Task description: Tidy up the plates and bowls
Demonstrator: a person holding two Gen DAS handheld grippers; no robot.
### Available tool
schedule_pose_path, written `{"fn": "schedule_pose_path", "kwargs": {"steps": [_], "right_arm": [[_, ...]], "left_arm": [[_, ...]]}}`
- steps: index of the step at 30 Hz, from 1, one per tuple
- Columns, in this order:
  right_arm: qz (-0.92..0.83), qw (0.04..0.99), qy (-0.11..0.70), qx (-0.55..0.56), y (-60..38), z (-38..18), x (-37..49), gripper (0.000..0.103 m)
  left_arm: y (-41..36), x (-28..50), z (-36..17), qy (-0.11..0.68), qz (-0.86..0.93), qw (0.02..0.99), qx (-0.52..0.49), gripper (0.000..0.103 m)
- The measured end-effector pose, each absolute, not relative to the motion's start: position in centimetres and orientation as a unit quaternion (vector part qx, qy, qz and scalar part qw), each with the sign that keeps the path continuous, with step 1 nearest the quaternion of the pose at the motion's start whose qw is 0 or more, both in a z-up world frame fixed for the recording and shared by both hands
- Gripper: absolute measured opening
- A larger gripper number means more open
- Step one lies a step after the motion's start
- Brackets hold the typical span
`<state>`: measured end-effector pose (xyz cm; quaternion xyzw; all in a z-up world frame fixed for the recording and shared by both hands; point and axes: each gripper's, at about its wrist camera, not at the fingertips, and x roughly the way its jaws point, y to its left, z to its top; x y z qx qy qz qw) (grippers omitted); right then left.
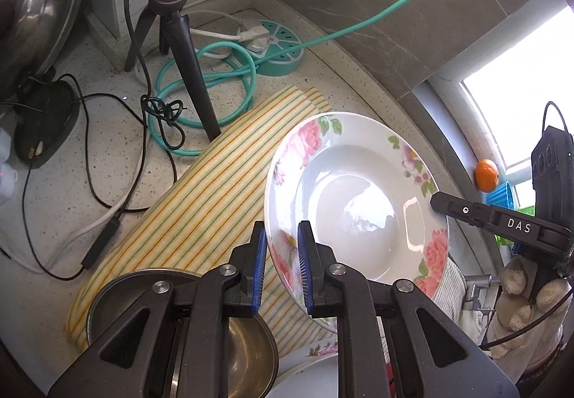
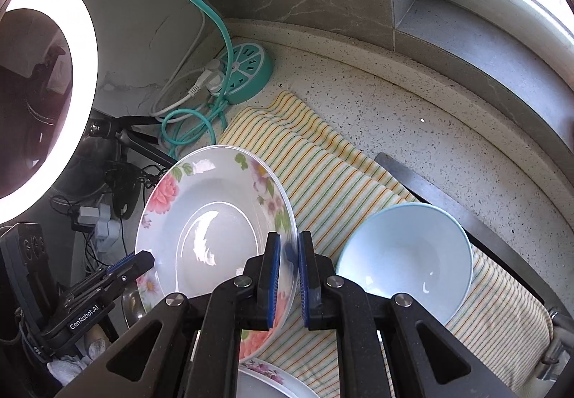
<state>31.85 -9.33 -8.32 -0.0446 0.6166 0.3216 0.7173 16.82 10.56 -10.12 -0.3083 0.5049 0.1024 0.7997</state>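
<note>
Flowered plate (image 1: 358,204): held tilted above the striped cloth, clear of the tabletop, pinched at two opposite rim spots.
Left tool (image 1: 281,254): pressed onto the plate's near-left rim, blue pads on either face of the rim.
Right tool (image 2: 290,254): clamped on the plate's right rim, pads nearly together with the rim edge between them; seen from the left wrist as a black finger (image 1: 462,209) touching the far-right rim.
Gloved hand (image 1: 527,304): wrapped around the right tool's handle, at the right edge.
Second flowered plate (image 2: 272,380): lying flat below the lifted one, near edge of view, only partly seen.
Pale blue bowl (image 2: 405,254): resting tilted on the cloth, just right of the held plate, apart from it.
Metal bowl (image 1: 186,333): near left, below the left tool, on the cloth's near end.
Striped cloth (image 1: 201,204): yellow and green lines, spread on the speckled tabletop (image 1: 89,154).
Teal power hub (image 1: 274,46): far corner, teal cable coiled beside it.
Tripod (image 1: 179,50): standing left of the hub, legs on the tabletop.
Ring light (image 2: 53,93): glowing at far left.
Orange (image 1: 487,175): on the window ledge, far right.
</note>
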Motion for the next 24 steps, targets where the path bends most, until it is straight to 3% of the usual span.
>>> {"fn": "schedule_pose_path", "kwargs": {"steps": [24], "right_arm": [[0.255, 0.757, 0.601, 0.019, -16.3, -6.0, 22.6, 0.009]], "left_arm": [[7.5, 12.1, -8.1, 0.518, 0.008, 0.816, -0.257, 0.015]]}}
